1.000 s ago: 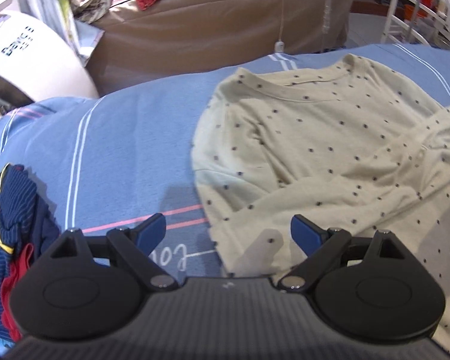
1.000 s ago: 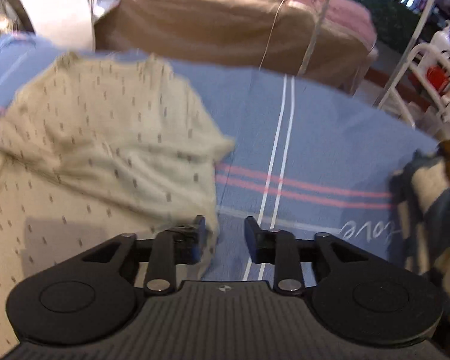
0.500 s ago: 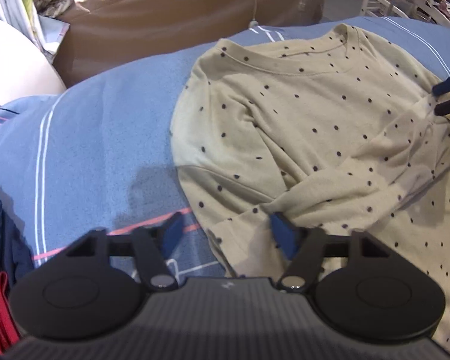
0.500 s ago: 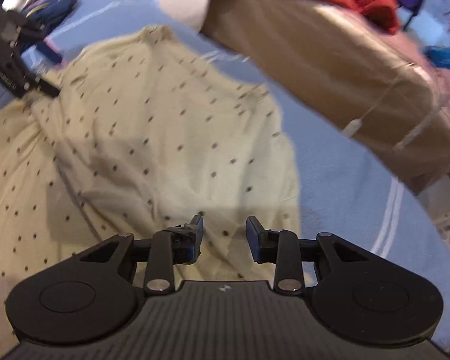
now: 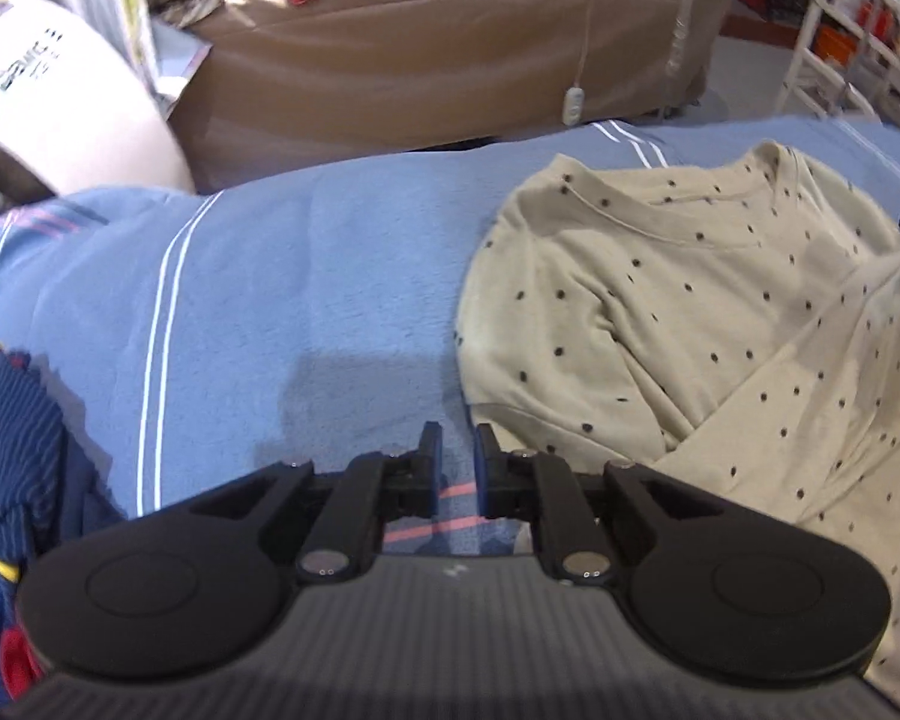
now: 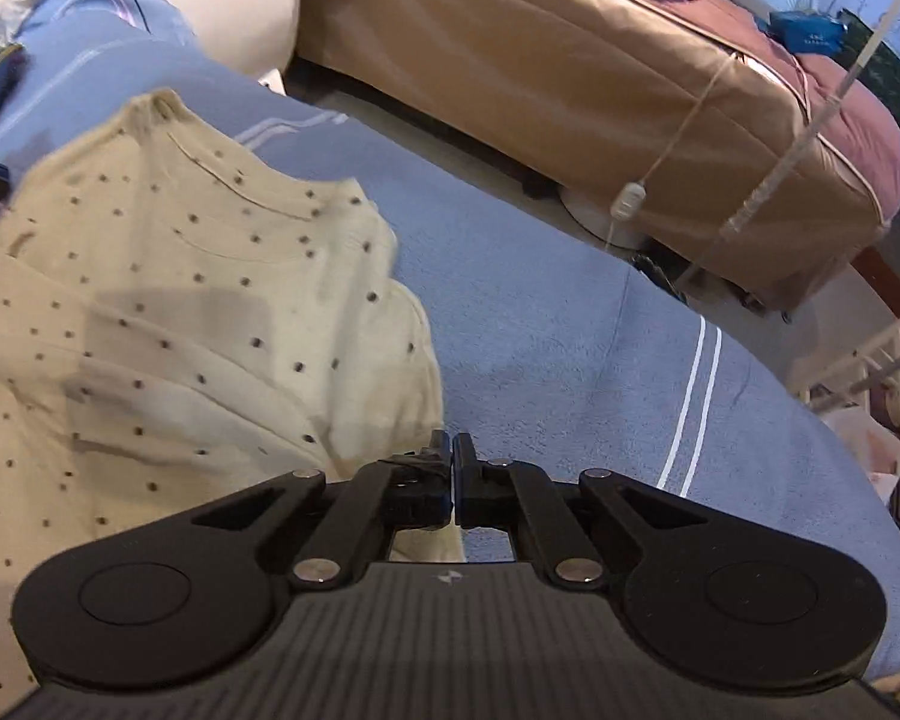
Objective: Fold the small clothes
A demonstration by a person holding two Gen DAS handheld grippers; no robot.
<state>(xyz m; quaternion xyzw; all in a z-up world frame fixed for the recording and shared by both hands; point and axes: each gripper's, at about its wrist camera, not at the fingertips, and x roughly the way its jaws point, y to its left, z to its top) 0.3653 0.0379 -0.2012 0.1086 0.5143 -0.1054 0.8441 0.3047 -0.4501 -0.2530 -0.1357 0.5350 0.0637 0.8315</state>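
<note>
While the cream polka-dotted cotton shirt [image 5: 690,330] lies spread on the blue striped blanket [image 5: 306,276], the right gripper [image 6: 452,456] pinches its edge, seemingly for folding; the left gripper [image 5: 453,450], nearly closed, holds nothing beside it.

Even indoor light, fisheye bend, some blur.
Showed soft shadows cast forward onto the blue blanket [image 5: 330,300] and the dotted shirt [image 6: 168,324]; curved strongly toward the edges; smeared slightly at the shirt's hem and the far clutter.
</note>
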